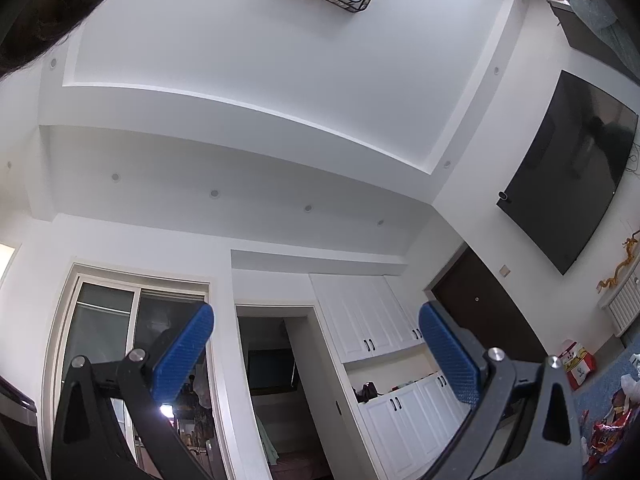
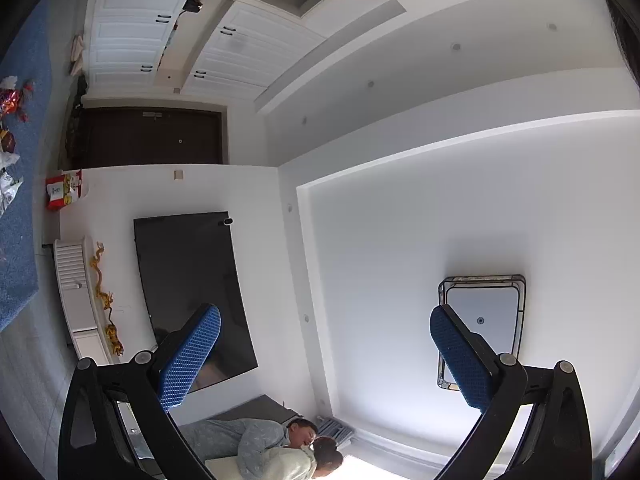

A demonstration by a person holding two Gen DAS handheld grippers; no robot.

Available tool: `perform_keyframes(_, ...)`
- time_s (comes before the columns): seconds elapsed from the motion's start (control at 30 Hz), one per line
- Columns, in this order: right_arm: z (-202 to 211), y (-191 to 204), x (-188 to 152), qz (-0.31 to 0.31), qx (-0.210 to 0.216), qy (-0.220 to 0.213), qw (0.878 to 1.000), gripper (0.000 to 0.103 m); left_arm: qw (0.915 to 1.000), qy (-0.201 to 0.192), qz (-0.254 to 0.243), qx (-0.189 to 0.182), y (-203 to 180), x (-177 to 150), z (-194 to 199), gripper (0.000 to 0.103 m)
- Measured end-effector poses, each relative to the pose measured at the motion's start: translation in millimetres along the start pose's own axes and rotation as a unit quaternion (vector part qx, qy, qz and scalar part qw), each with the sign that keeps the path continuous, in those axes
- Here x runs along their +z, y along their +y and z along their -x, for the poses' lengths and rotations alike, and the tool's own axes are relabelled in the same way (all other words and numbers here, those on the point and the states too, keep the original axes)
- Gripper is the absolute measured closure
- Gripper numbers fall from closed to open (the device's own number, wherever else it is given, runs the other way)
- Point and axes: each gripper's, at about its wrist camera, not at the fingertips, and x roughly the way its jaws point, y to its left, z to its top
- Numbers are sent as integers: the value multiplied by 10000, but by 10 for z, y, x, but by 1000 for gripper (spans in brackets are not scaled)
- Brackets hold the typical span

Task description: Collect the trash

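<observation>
Filling most of both views, the ceiling [image 1: 248, 40] dominates; the blue rug [image 2: 24, 240] hugs the left edge, wrappers [image 2: 10, 104] scattered there. Both the left gripper [image 1: 316, 356] and right gripper [image 2: 325, 356] gape wide, empty, aimed away from them.

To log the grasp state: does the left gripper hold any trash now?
No, the left gripper is open, with only the distant room between its blue pads.

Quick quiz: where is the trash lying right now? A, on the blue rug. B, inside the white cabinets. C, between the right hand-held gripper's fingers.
A: the wrappers lie scattered on the blue rug, and both hand-held grippers are open and empty.
</observation>
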Motion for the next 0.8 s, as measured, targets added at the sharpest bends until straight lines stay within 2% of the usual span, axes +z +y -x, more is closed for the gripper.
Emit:
perform_keyframes(0.43, -40, -2, 27, -134, 37, 45, 9999, 0, 10000, 25, 46, 3, 15, 10, -11, 0)
perform_keyframes(0.8, -99, 7, 90, -193, -48, -100, 9998, 0, 10000, -84, 36, 26, 37, 38, -66, 0)
